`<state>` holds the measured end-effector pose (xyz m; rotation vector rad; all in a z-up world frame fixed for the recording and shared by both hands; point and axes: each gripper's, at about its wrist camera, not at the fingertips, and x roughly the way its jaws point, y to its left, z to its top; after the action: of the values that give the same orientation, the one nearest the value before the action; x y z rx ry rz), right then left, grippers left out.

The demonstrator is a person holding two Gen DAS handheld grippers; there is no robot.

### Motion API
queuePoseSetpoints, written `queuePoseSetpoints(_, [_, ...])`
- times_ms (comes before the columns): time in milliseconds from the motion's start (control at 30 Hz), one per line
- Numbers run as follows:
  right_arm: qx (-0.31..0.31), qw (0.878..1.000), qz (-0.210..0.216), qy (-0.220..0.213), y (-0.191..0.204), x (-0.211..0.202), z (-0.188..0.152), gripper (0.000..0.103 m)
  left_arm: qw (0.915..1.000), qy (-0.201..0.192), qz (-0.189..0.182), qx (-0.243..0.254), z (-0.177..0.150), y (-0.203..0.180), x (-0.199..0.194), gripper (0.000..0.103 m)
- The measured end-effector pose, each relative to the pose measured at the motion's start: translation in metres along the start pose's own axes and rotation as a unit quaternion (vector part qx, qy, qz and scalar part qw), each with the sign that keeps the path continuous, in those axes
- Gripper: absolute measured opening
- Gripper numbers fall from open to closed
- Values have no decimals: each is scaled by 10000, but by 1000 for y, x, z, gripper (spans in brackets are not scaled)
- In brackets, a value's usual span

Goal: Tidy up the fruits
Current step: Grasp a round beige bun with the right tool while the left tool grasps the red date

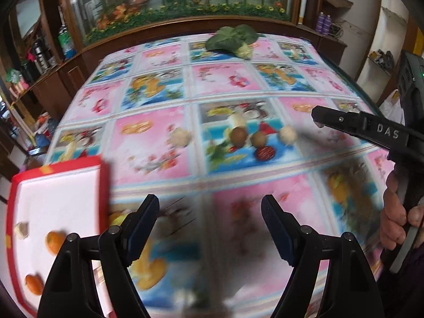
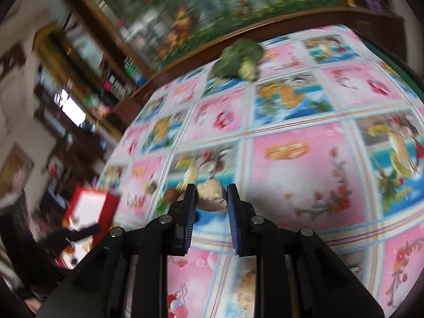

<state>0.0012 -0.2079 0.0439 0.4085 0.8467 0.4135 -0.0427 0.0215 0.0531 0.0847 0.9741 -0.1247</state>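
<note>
Fruit, a pale lumpy piece [image 2: 211,195], sits pinched at centre frame between the right gripper [image 2: 210,198] fingertips; left gripper [image 1: 210,212] spread, empty.

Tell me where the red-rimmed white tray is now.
In the left wrist view, the red-rimmed white tray sits at the table's near-left, beside the open left gripper.

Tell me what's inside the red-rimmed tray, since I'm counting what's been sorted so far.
In the red-rimmed tray: two orange fruits and one pale beige lumpy fruit. The left gripper covers its near corner, so anything more there is hidden.
</note>
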Motion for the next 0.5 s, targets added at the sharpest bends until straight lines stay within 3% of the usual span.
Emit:
queuePoseSetpoints(133, [402,9991,-29,-132,-14,-5,6,25,9997,93,-227,18,15,-21,23,79])
queuePoseSetpoints(333, [623,9980,3,-113,-25,-7,7,25,9997,160,-197,-10,29,-41,48,79])
queuePoseSetpoints(500, [561,9983,84,-149,-22,-11,8,25,9995,214,-236,-62,32,-45,60,66])
